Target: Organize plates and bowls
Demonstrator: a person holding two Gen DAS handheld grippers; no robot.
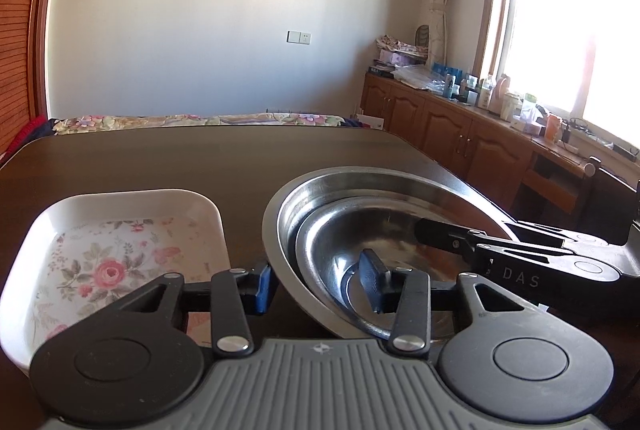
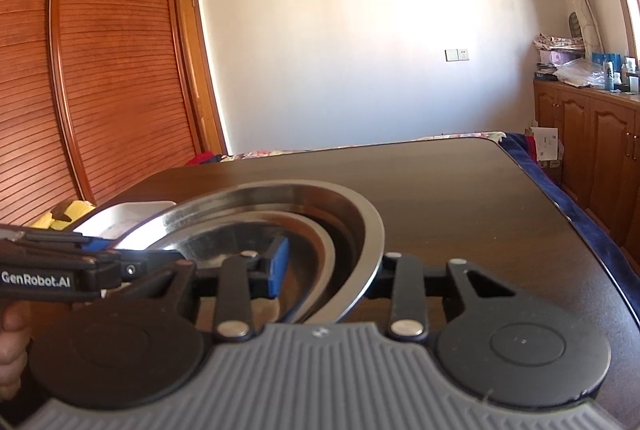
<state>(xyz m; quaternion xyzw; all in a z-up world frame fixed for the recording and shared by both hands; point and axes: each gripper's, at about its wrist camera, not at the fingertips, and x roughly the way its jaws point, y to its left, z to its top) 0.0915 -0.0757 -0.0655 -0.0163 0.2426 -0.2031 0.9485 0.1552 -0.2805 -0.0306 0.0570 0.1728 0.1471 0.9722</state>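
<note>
Straddling the near left rim of the large steel bowl [image 1: 288, 214], my left gripper [image 1: 316, 284] has one blue pad [image 1: 264, 286] outside the wall and the other inside; whether the pads actually press the metal I cannot tell. My right gripper [image 2: 328, 268] straddles the opposite rim in the same manner, with one blue pad [image 2: 279, 266] inside the bowl and the other finger hidden behind the rim, so its grip is likewise uncertain. A smaller steel bowl [image 1: 360, 234] nests inside the large one, and both sit on the dark wooden table [image 1: 200, 158]. A white floral tray [image 1: 120, 250] lies just beside the bowls, on their left.
</note>
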